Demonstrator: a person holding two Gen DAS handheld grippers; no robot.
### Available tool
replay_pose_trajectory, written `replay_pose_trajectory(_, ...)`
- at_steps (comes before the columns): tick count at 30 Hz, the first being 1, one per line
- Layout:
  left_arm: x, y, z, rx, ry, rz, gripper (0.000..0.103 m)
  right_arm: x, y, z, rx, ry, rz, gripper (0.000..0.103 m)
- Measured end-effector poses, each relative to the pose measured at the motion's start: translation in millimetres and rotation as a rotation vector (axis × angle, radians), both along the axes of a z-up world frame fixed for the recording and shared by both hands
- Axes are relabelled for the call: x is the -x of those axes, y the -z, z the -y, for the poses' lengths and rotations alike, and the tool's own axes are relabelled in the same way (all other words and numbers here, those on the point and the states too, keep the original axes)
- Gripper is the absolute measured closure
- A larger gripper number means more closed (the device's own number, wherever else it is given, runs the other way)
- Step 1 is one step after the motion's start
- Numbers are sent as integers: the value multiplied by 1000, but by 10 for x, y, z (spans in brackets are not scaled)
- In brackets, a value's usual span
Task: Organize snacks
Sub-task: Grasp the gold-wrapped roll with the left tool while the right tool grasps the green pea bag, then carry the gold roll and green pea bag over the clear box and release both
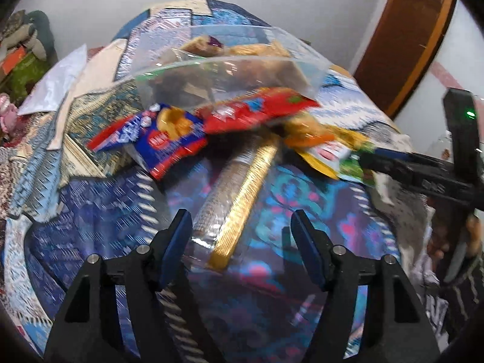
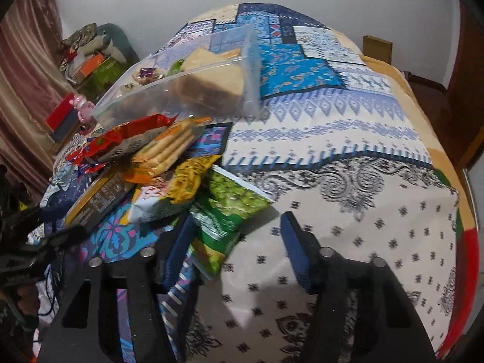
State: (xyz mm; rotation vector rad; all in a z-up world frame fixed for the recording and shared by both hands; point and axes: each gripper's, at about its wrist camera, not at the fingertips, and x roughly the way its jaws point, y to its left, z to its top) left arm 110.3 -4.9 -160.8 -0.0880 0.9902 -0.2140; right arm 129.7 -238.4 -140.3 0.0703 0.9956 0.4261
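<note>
A pile of snack packets lies on a patterned bedspread [image 2: 348,151]. A clear plastic container [image 1: 224,69] holding biscuits stands behind the pile; it also shows in the right wrist view [image 2: 193,90]. In front lie a blue packet [image 1: 169,139], a red packet [image 1: 254,112] and a long gold-edged biscuit pack [image 1: 239,199]. My left gripper [image 1: 242,242] is open, its jaws on either side of the near end of the gold pack. My right gripper [image 2: 239,251] is open, with the green packet [image 2: 224,211] at its left finger. It shows in the left wrist view [image 1: 402,166] beside the green packet.
A yellow noodle packet [image 2: 181,187] and a cracker pack [image 2: 166,148] lie in the pile. Cluttered boxes and a stuffed toy [image 2: 93,51] stand at the far left by a curtain. A wooden door frame [image 1: 405,39] is at the right. White paper [image 1: 57,84] lies on the bed.
</note>
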Motion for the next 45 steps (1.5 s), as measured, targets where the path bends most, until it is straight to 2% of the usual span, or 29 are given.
replay_pose_trajectory(4, 1, -32, 47, -18, -2, 10, 37, 21, -8, 49, -22, 3, -13, 52)
replay_pose_trajectory(12, -379, 111, 125, -32, -18, -9, 38, -120, 62, -166, -57, -16, -41, 52)
replay_pose_trajectory(15, -458, 223, 163, -46, -22, -29, 46, -144, 96, -251, -27, -20, -21, 52)
replay_pose_trajectory(17, -447, 252, 197, -83, -30, 0, 51, -149, 112, -285, -11, -23, -9, 52)
replay_pose_trajectory(18, -434, 251, 201, -91, -33, 8, 54, -143, 112, -294, -3, -25, -3, 53)
replay_pose_trajectory(20, -395, 245, 190, -81, -29, 14, 60, -128, 102, -295, 13, -24, 8, 63)
replay_pose_trajectory(22, -338, 228, 176, -76, -27, 14, 63, -130, 95, -244, -10, -17, -8, 65)
replay_pose_trajectory(28, -203, 168, 146, -61, -53, 3, 64, -49, 56, -96, -69, 11, -36, 70)
replay_pose_trajectory(39, 192, -290, 5, -51, -105, 89, 64, 183, -341, -3, -70, 26, 60, 71)
replay_pose_trajectory(45, 179, -534, -105, -29, -130, 129, 64, 202, -571, -105, -85, 0, 121, 71)
